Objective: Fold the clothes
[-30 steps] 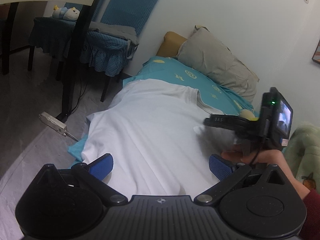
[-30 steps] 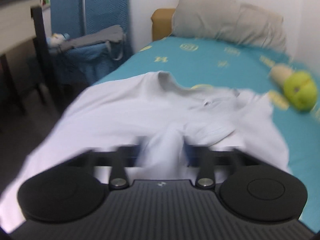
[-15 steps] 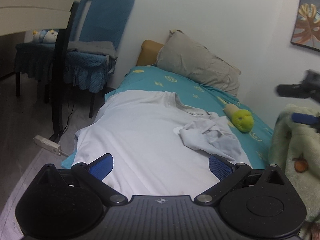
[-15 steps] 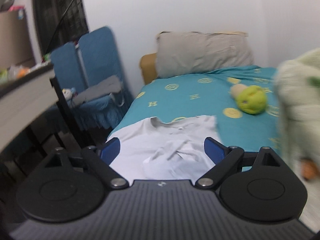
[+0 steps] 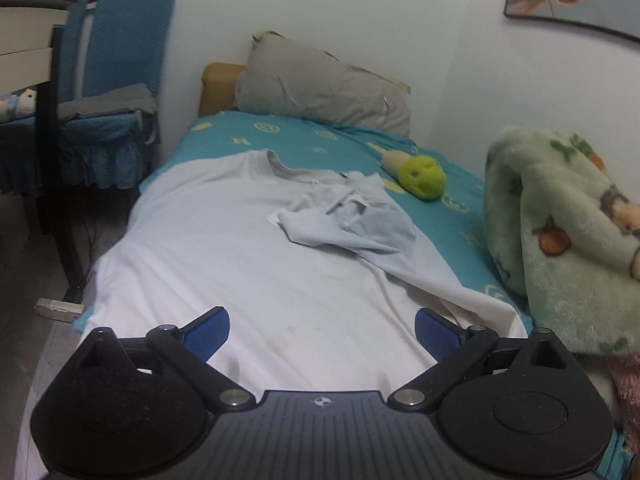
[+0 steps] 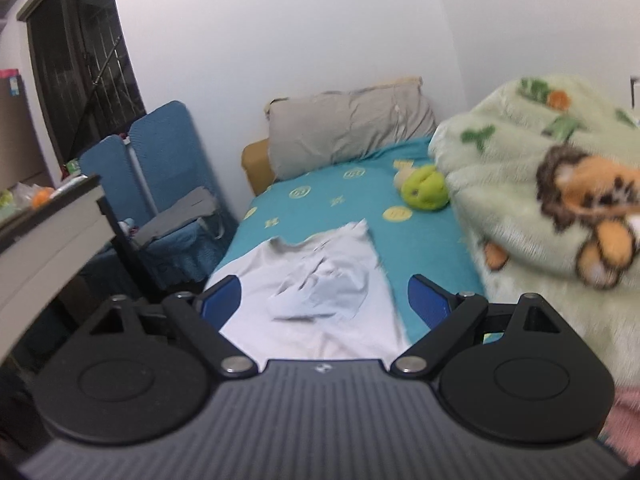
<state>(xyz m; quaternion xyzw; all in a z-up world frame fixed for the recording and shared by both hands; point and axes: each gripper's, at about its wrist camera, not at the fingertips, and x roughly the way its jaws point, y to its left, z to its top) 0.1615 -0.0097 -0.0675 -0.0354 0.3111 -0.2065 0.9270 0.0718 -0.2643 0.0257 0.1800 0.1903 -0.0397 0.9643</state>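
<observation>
A white T-shirt [image 5: 248,264] lies spread along the bed [image 5: 452,216], filling the middle of the left wrist view, one sleeve [image 5: 352,224] bunched up on it near the collar. The left gripper [image 5: 322,330] at the bottom of the frame is wide open and holds nothing. The right gripper [image 6: 325,302] is likewise spread and empty. A green plush toy [image 5: 424,178] sits right of the shirt, below the grey pillow [image 5: 320,88].

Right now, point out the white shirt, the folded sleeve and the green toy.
white shirt [image 5: 240,264], left wrist view, flat body.
folded sleeve [image 5: 352,222], left wrist view, crumpled middle.
green toy [image 6: 426,192], right wrist view, round green head.
</observation>
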